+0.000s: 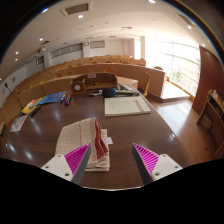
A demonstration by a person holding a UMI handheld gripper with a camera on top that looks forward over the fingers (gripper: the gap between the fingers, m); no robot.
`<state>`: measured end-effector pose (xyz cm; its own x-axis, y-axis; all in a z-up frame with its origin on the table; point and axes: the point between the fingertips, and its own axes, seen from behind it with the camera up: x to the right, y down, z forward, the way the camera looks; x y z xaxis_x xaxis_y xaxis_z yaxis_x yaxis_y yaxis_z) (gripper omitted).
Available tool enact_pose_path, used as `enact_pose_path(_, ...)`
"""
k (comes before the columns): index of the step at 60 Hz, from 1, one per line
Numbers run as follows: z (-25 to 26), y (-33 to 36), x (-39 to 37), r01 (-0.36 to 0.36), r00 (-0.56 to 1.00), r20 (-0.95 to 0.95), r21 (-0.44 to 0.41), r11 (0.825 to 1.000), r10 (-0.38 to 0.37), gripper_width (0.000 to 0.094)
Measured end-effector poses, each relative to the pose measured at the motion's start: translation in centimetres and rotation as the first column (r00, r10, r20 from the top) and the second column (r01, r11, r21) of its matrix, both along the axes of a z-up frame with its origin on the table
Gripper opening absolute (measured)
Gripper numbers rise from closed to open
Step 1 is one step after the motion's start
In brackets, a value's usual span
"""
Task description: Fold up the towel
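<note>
Wooden table (150, 135); tool (112, 160) fingers apart, folded towel (85, 138) beside left pad, bare tabletop right.

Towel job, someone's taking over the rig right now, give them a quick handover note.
Gripper: fingers open, holding nothing, raised above the table.
Towel: striped, lying on the brown table just ahead of the fingers, nearer the left one. It already looks folded into a narrow stack, though how many folds is unclear.
Beyond it: a flat pale cloth, and coloured items further left.
Left: check the fold and finish or tidy it if needed.
</note>
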<state>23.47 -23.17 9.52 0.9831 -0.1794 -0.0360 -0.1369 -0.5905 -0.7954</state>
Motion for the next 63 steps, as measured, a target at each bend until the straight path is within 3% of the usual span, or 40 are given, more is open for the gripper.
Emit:
enact_pose_path(13,3.7,-7.2,-7.0,-0.057,0.996,0.064,0.022,0.998,0.055,0.0849)
enact_pose_path(34,7.1,-19.9,-14.2,-0.035,0.991,0.132,0.029,0.999,0.031,0.0846)
enact_pose_path(63,8.9,-24.7,-16.9,-0.064,0.992,0.113,0.044,0.997,0.058,0.0848)
